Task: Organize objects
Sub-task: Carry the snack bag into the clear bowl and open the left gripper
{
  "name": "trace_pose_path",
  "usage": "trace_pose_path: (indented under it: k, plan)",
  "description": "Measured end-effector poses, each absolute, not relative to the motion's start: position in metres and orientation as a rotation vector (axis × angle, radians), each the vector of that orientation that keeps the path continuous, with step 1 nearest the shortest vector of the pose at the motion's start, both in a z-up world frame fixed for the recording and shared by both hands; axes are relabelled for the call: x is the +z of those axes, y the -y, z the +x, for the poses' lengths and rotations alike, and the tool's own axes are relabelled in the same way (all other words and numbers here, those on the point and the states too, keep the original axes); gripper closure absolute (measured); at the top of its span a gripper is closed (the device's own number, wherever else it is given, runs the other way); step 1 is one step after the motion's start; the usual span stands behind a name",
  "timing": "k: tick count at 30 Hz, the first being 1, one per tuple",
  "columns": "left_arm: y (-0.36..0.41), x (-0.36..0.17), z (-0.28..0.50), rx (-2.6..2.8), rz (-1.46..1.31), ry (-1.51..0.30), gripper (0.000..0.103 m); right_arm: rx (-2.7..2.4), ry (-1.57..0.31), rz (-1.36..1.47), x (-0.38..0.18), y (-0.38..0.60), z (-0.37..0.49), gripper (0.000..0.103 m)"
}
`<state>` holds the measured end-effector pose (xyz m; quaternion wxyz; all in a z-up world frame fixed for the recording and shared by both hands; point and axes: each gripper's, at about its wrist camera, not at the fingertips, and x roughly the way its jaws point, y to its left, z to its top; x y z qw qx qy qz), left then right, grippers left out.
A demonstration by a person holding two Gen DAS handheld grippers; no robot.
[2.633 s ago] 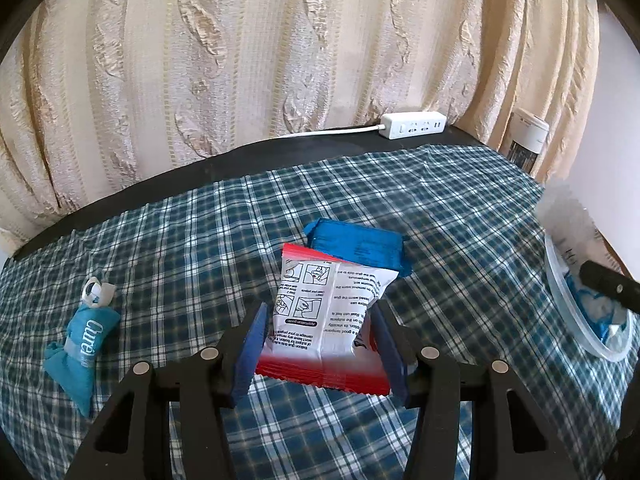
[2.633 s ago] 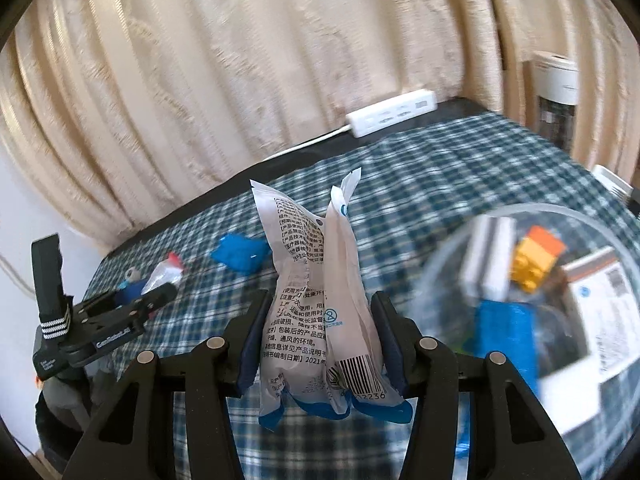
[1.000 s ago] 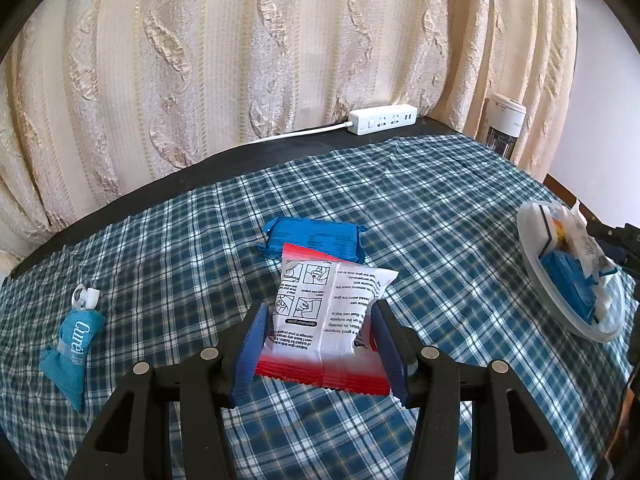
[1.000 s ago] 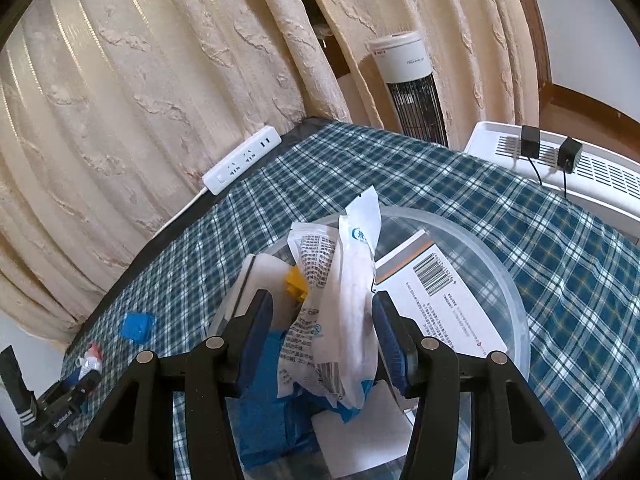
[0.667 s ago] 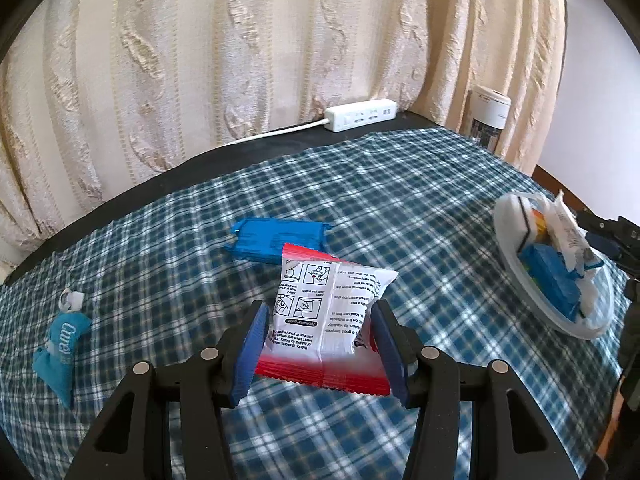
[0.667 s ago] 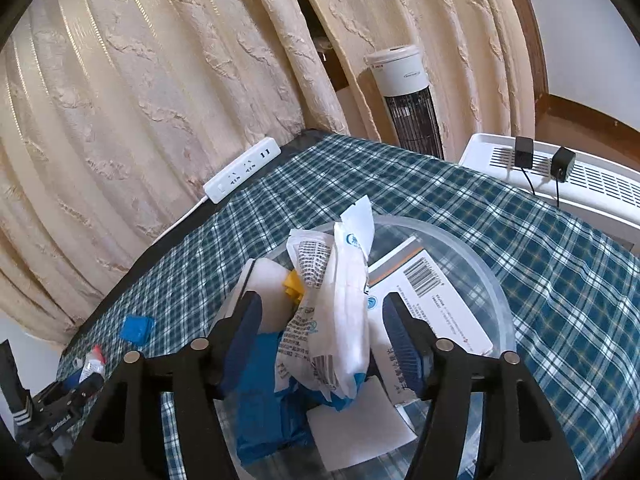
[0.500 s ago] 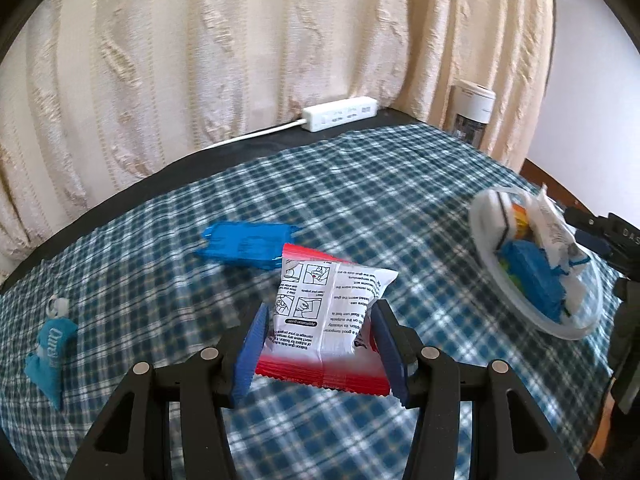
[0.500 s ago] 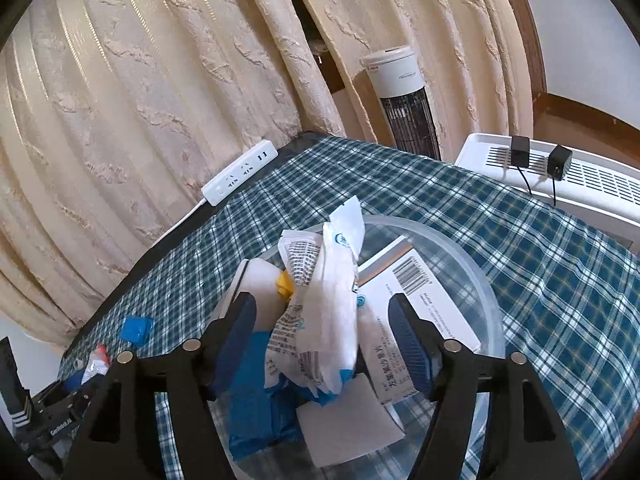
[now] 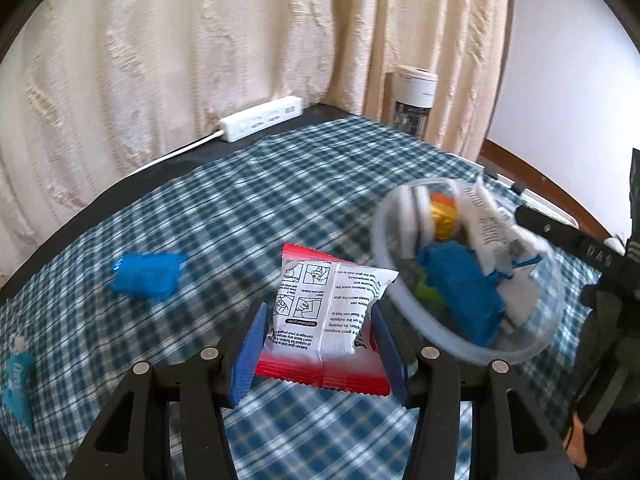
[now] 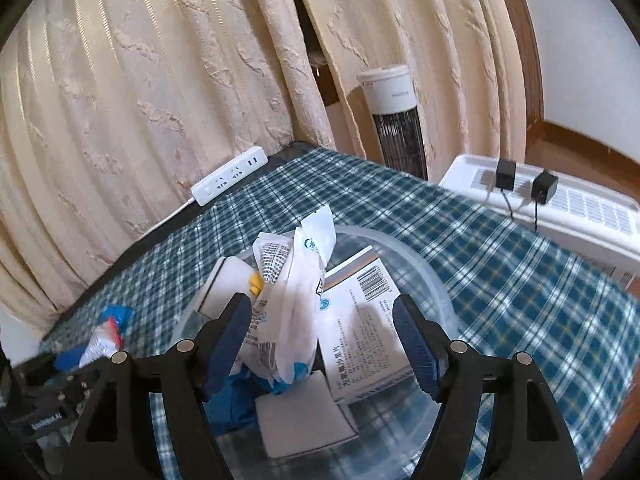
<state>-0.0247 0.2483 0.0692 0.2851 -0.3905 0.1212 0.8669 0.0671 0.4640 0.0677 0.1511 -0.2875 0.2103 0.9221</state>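
Now white packet (image 10: 288, 320) loose between opening right tool (image 10: 324, 344) pads.

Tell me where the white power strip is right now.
The white power strip lies at the far edge of the table, on the dark strip beyond the plaid cloth, right against the cream curtain. In the right wrist view it sits upper left of the clear bowl.

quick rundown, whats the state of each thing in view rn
left gripper: shut on the red and white packet, off the cloth
right gripper: jaws opening, pads clear of the white pouch
white pouch: upright in the clear bowl
clear bowl: partly filled
blue pack: lying on the plaid cloth
power strip: nothing plugged in
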Motion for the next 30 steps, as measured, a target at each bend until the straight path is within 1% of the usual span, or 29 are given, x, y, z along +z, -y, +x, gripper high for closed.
trace_pose_path:
  k: [4,7,16,23,25,27,28,30]
  plan:
    - [-0.268,0.07,-0.02,2.286,-1.028,-0.336,0.047,2.665,-0.516,-0.812,0.071,-0.459,0.07,0.029]
    - [-0.279,0.071,-0.019,2.268,-1.018,-0.345,0.047,2.674,-0.488,-0.808,0.072,-0.458,0.07,0.029]
    - [-0.301,0.064,-0.019,2.221,-1.039,-0.345,0.047,2.653,-0.558,-0.807,0.067,-0.47,0.075,0.029]
    - [-0.314,0.063,-0.019,2.191,-1.037,-0.326,0.046,2.666,-0.567,-0.808,0.064,-0.474,0.075,0.028]
    - [-0.317,0.061,-0.02,2.194,-1.039,-0.318,0.042,2.664,-0.567,-0.809,0.065,-0.474,0.074,0.029]
    - [-0.317,0.06,-0.023,2.204,-1.051,-0.296,0.02,2.662,-0.575,-0.809,0.064,-0.475,0.075,0.028]
    - [-0.315,0.061,-0.024,2.208,-1.051,-0.281,0.018,2.662,-0.577,-0.811,0.063,-0.474,0.074,0.029]
    - [-0.311,0.062,-0.026,2.216,-1.057,-0.257,0.017,2.665,-0.573,-0.813,0.063,-0.473,0.074,0.029]
